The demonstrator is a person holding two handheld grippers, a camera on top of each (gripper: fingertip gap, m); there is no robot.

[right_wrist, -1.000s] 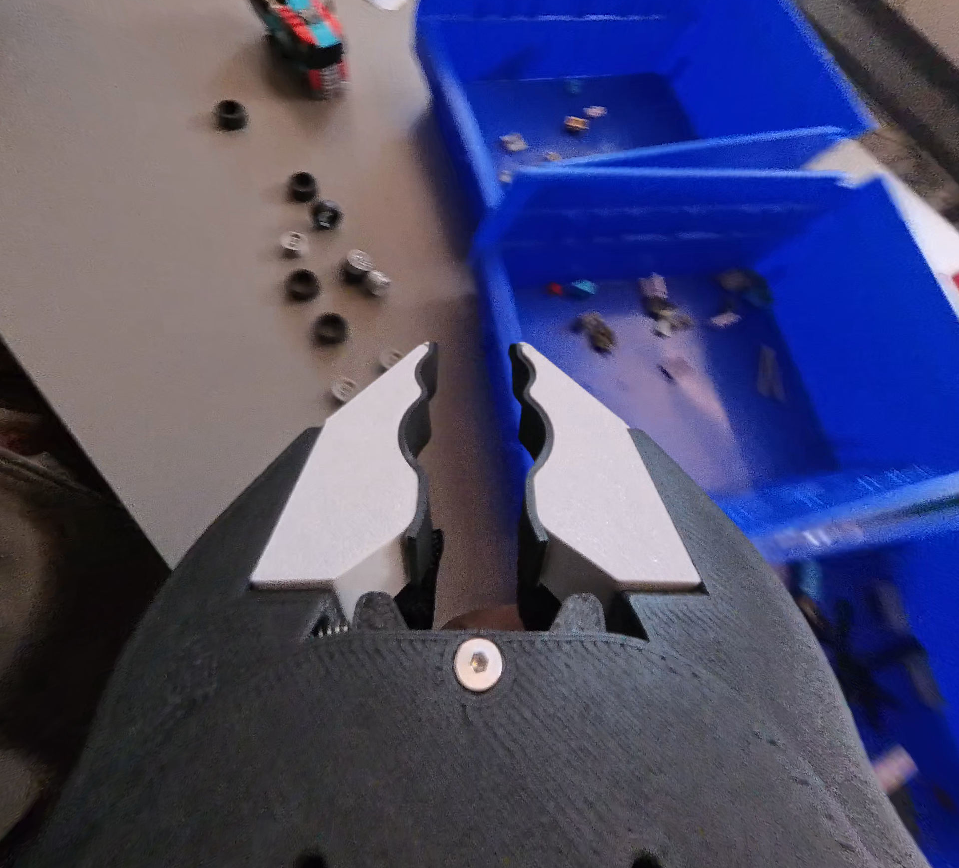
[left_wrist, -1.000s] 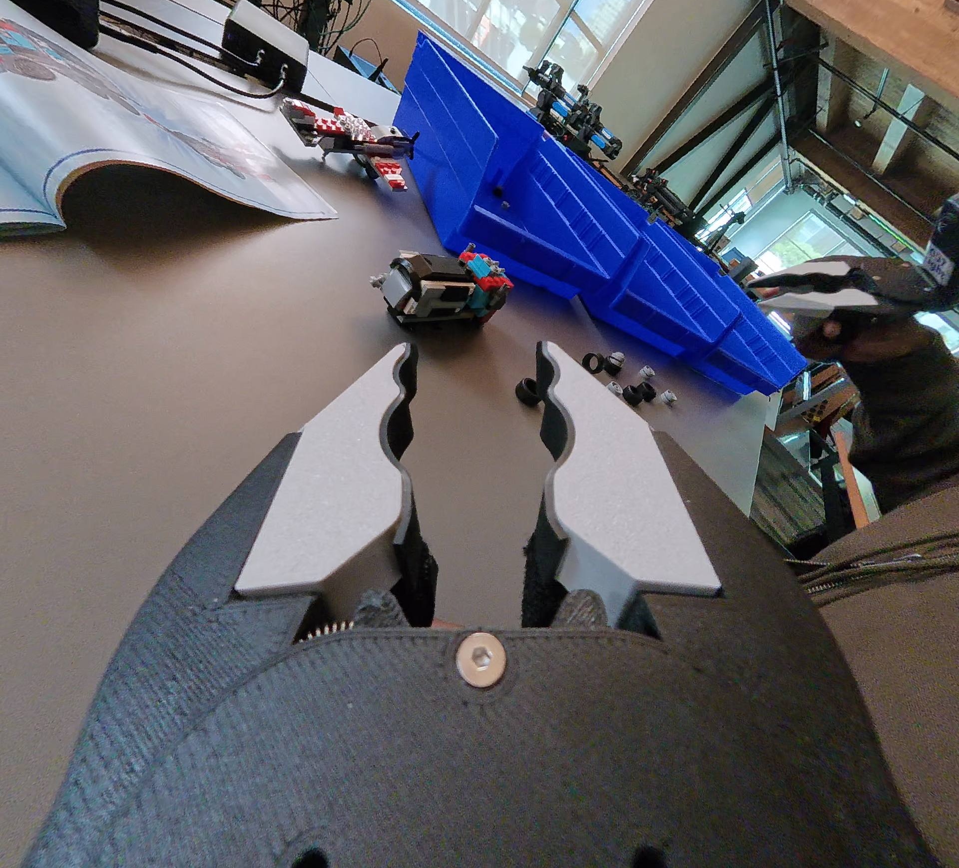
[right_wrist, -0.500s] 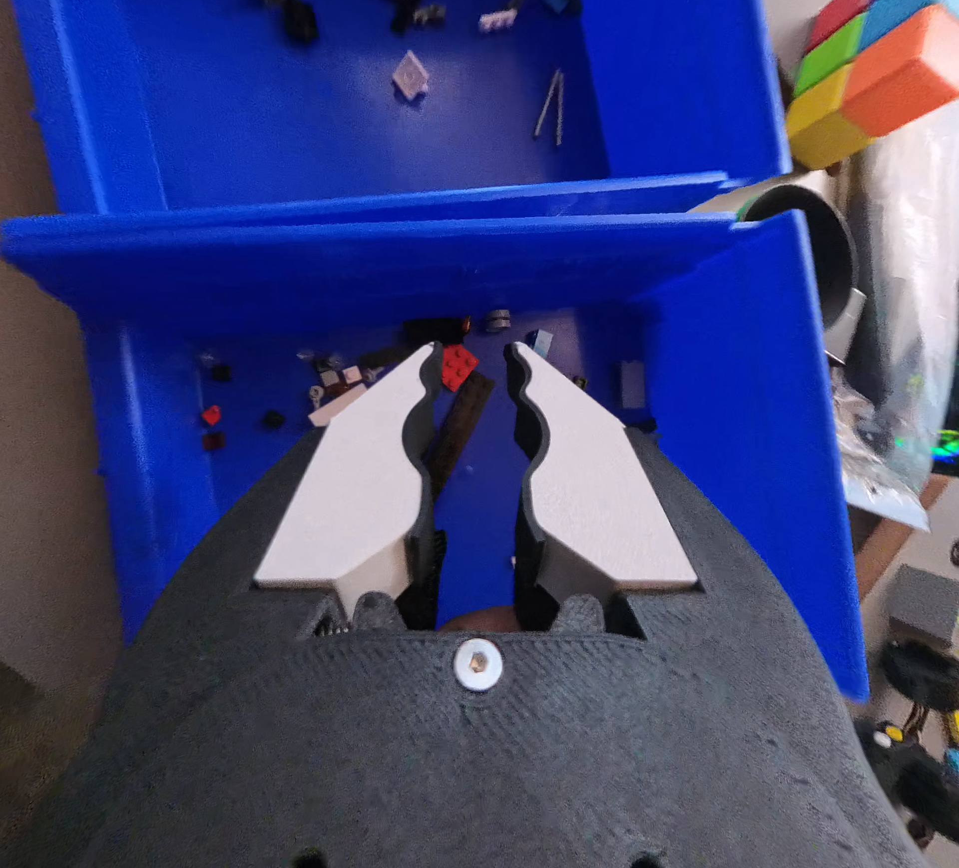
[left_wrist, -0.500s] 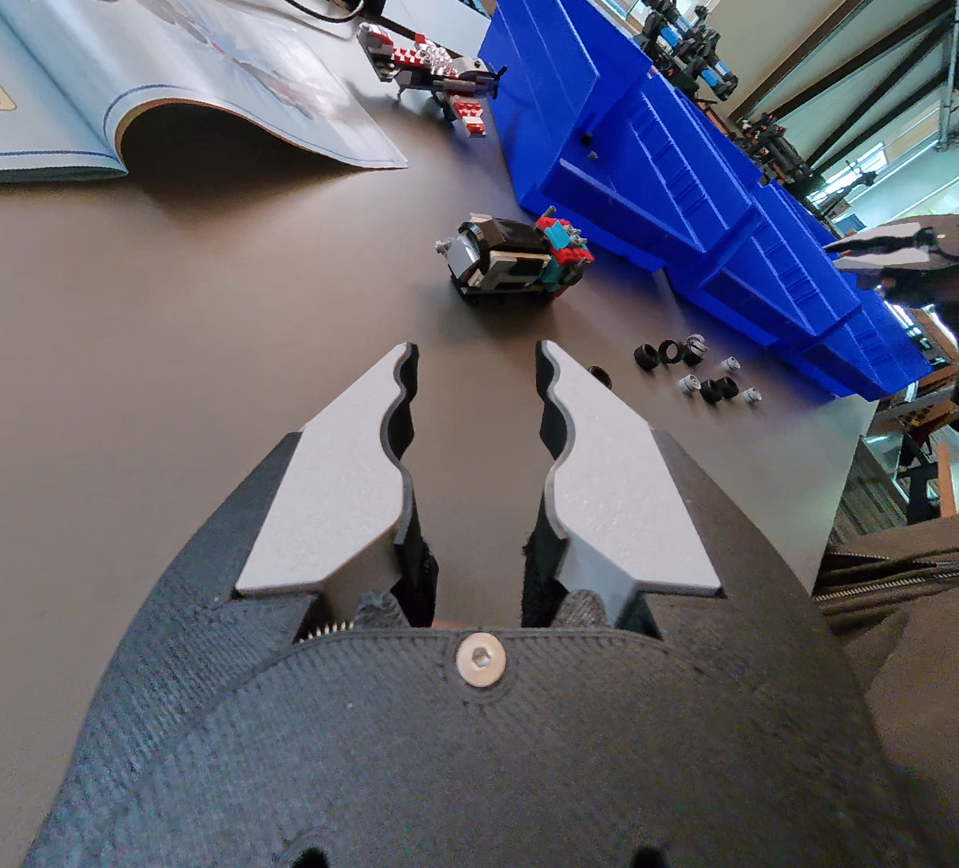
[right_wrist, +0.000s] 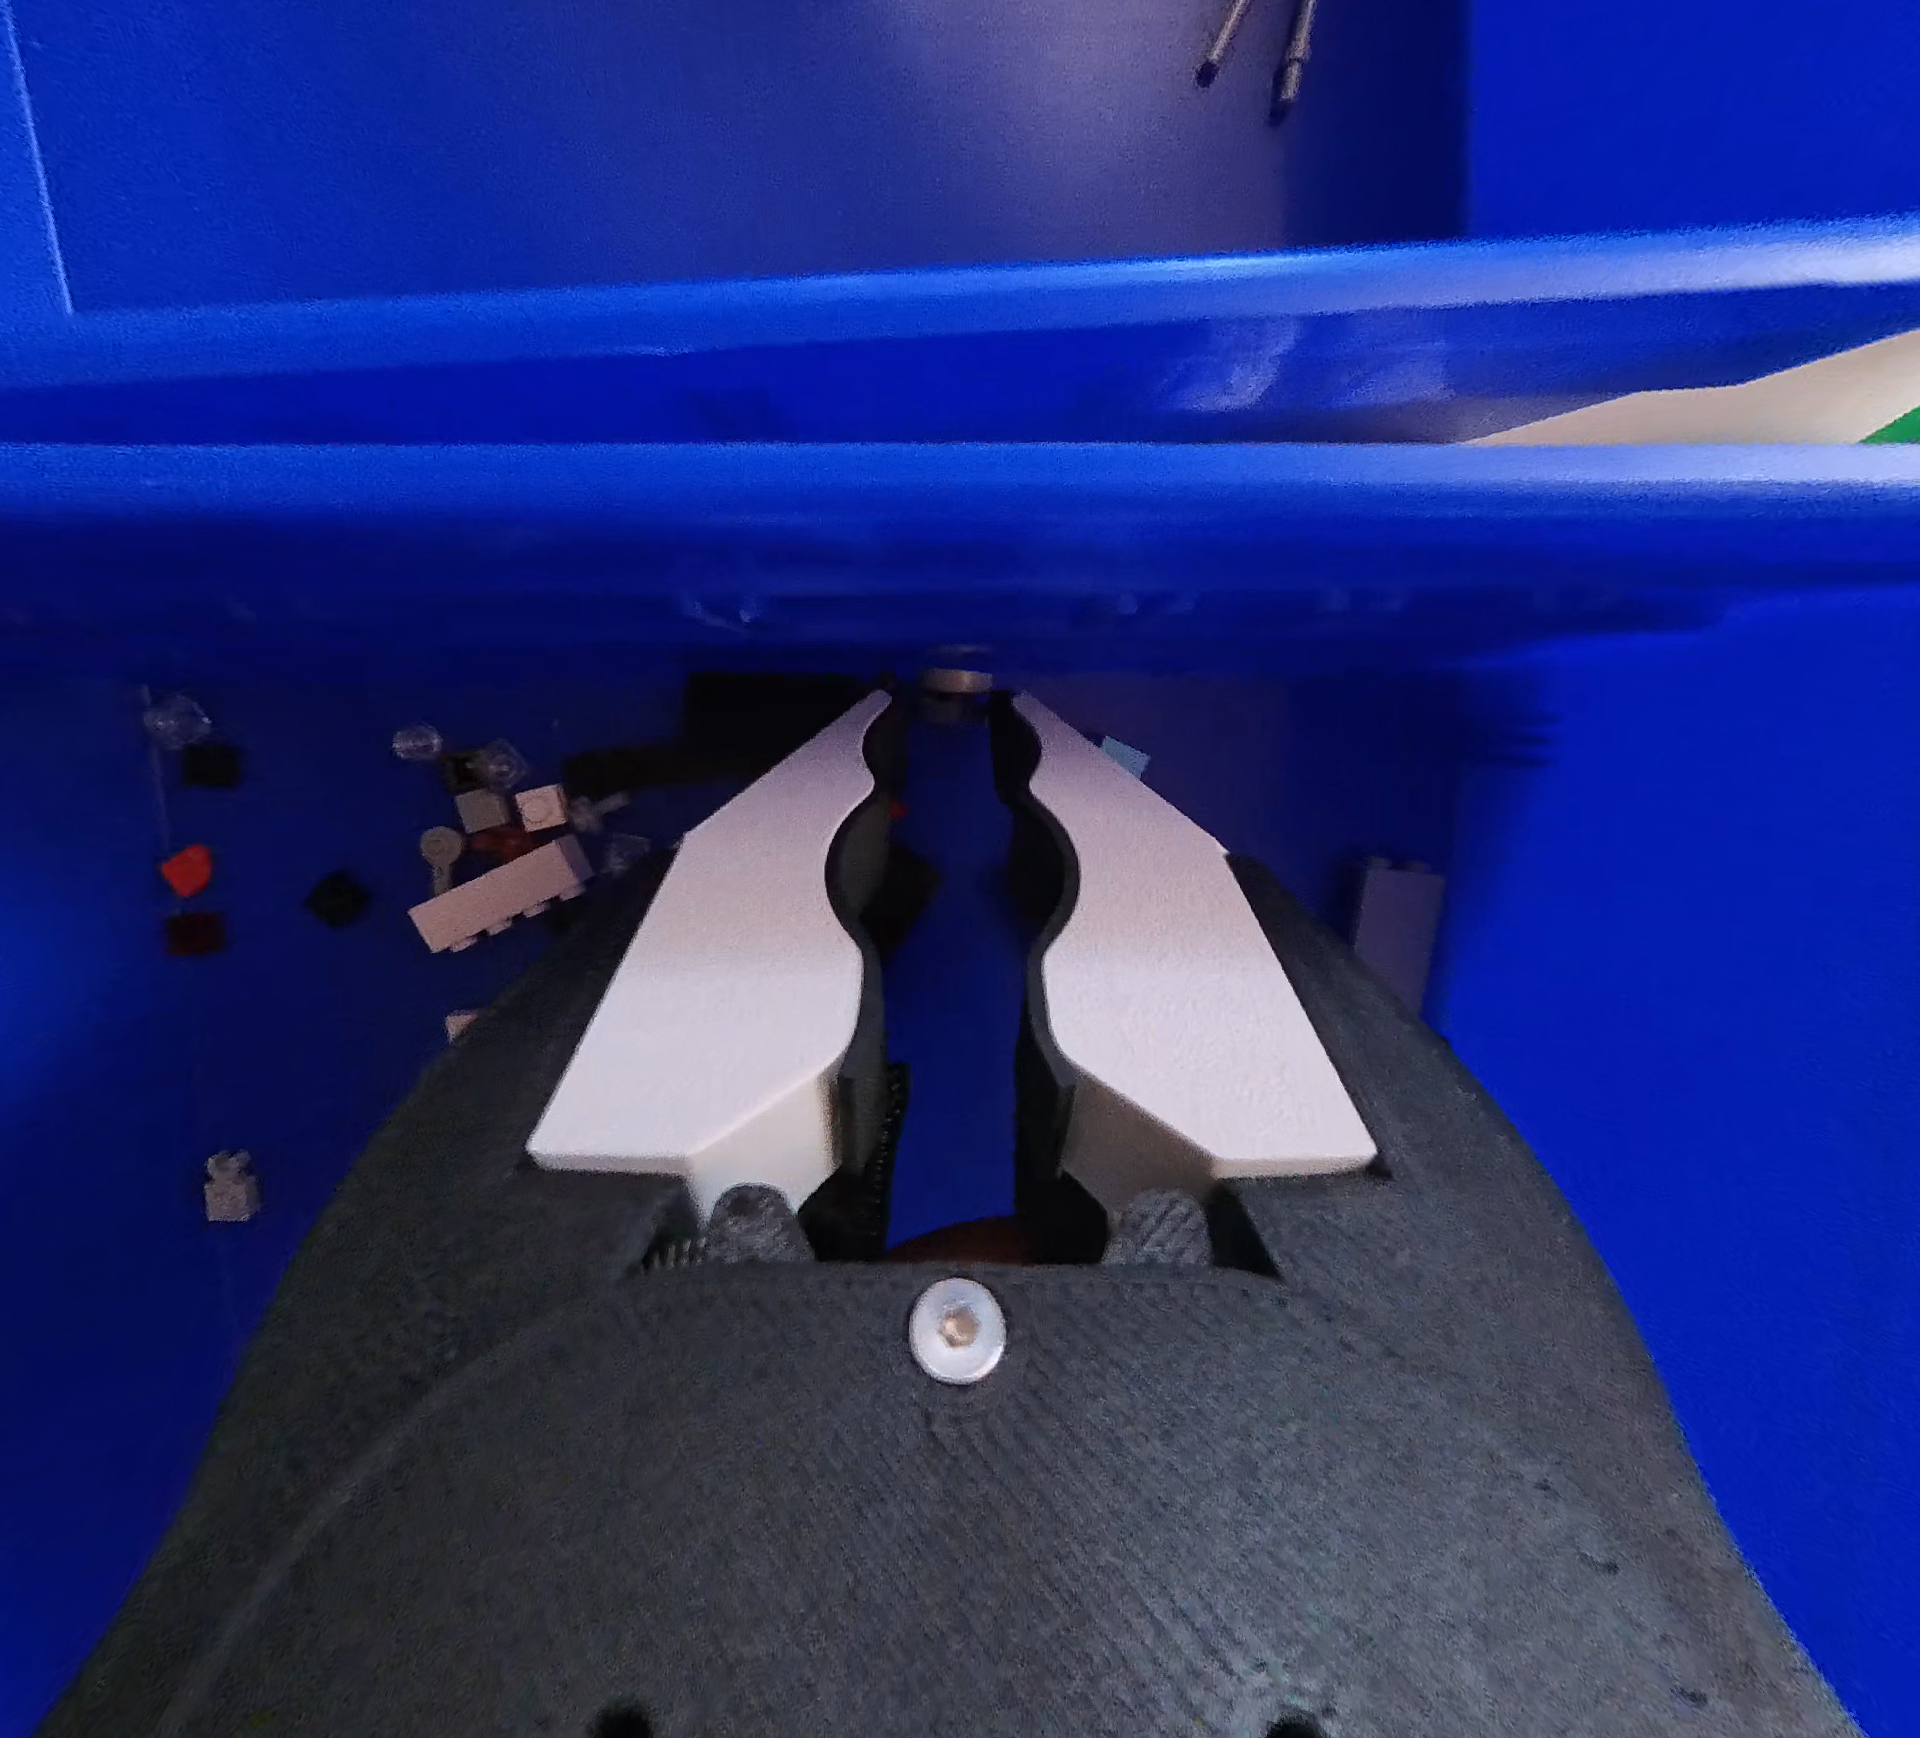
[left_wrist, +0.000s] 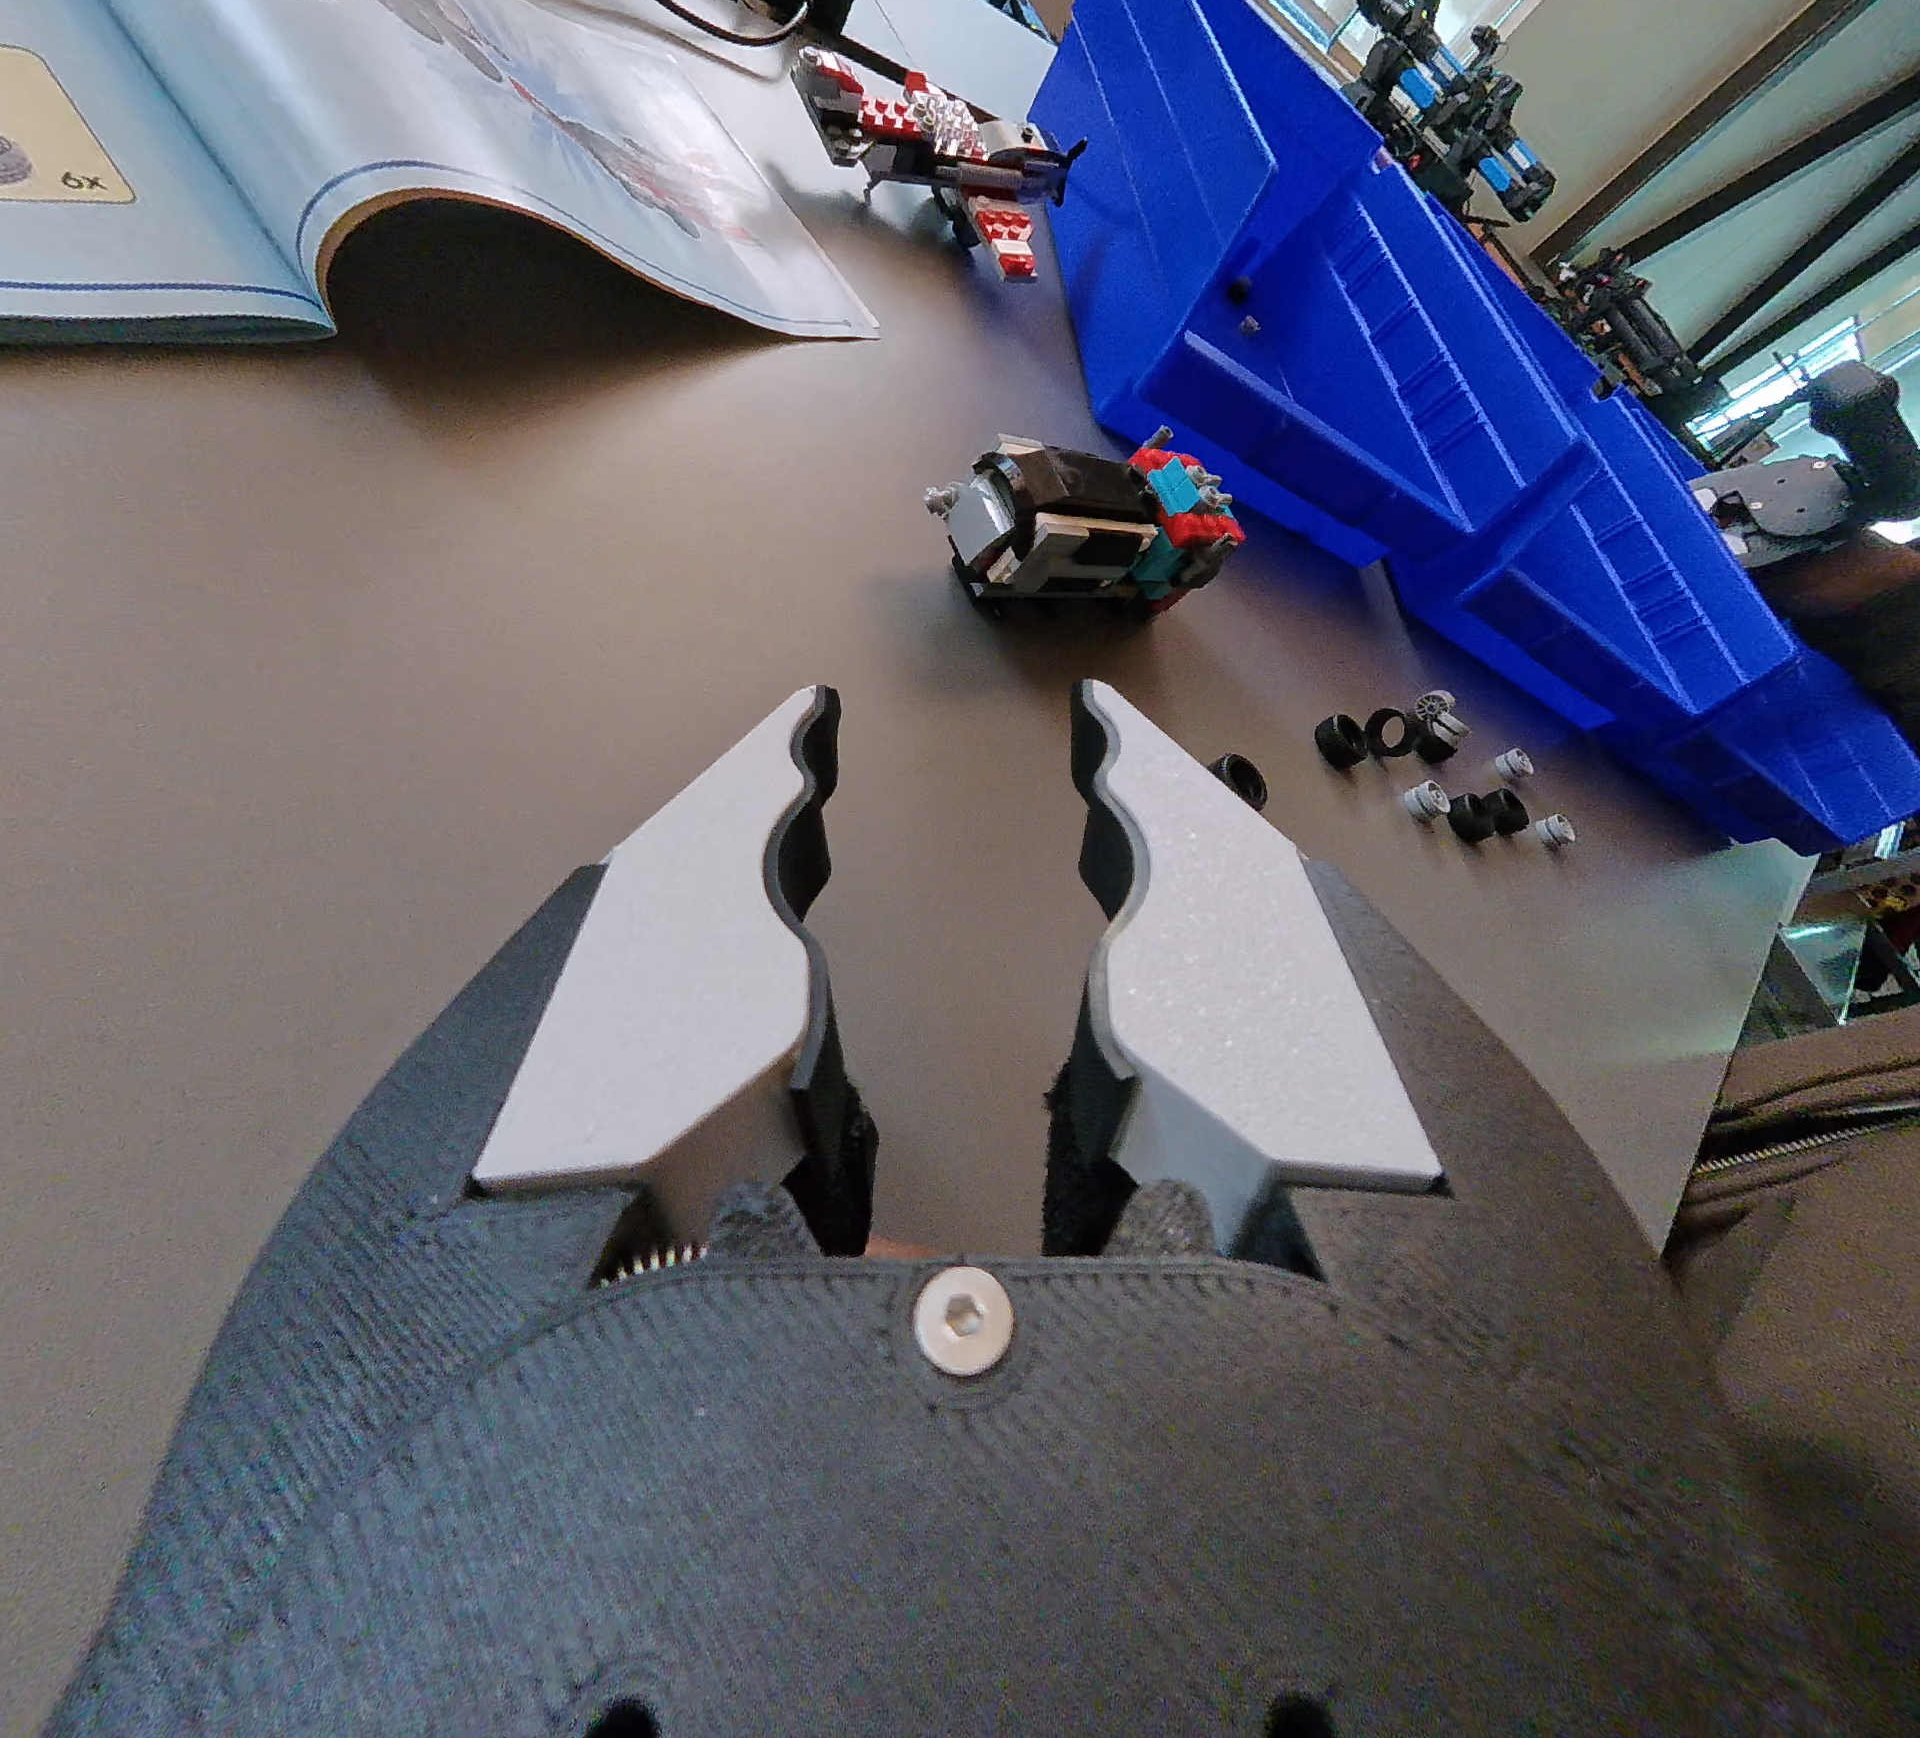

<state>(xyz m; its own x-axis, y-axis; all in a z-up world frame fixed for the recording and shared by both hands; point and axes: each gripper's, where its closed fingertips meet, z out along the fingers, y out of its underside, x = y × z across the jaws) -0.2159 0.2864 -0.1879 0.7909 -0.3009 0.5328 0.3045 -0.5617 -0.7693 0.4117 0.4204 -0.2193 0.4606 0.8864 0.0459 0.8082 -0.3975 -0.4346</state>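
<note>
The right gripper [right_wrist: 943,706], jaws narrowed around a small grey round piece [right_wrist: 954,682] deep in the blue bin [right_wrist: 935,493], should close squarely, while the left gripper [left_wrist: 951,722] hangs released above the table [left_wrist: 416,649].

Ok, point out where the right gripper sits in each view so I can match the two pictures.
Left wrist view: the right gripper is small at the far right edge, over the far end of the row of blue bins.
Right wrist view: it fills the lower middle, fingertips down inside a bin beside loose small bricks.
Shared landmark: the blue bins.
</note>
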